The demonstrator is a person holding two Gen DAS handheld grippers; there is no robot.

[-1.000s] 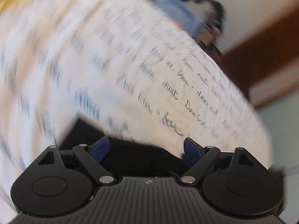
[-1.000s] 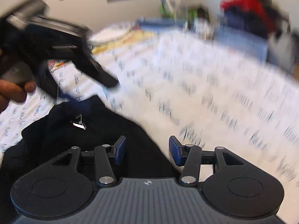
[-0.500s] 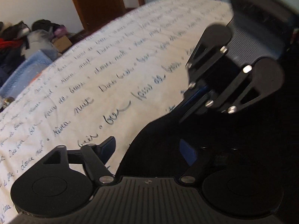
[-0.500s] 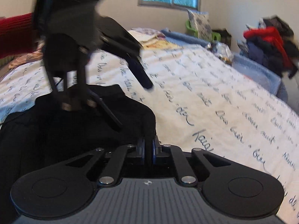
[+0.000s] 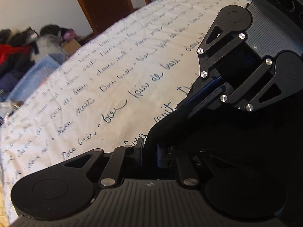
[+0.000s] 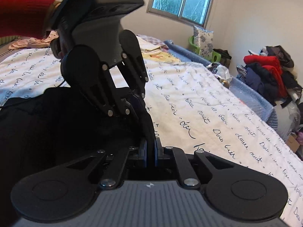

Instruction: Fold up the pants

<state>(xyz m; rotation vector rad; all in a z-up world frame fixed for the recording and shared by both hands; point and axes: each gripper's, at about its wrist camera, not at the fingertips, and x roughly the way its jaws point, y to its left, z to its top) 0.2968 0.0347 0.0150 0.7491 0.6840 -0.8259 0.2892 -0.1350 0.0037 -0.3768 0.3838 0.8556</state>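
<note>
The black pants (image 5: 217, 136) lie on a white bedspread with blue script (image 5: 113, 71); they also show in the right wrist view (image 6: 47, 124). My left gripper (image 5: 149, 154) is shut on a thick fold of the pants' edge. My right gripper (image 6: 150, 152) is shut on the same edge, close by. Each gripper shows in the other's view: the right one (image 5: 200, 96) from the left wrist, the left one (image 6: 137, 104) from the right wrist, both pinching the black cloth. The two grippers stand close together at one corner of the pants.
A pile of red and dark clothes (image 6: 269, 75) and a blue blanket (image 6: 251, 98) lie beyond the bed's far edge. Folded linens (image 6: 151, 49) sit near the window. A brown door (image 5: 106, 3) stands behind the bed. A red sleeve (image 6: 20, 15) holds the left gripper.
My left gripper was open and has shut on the pants' edge. My right gripper shut on the edge earlier and stays shut. Both views have steadied.
</note>
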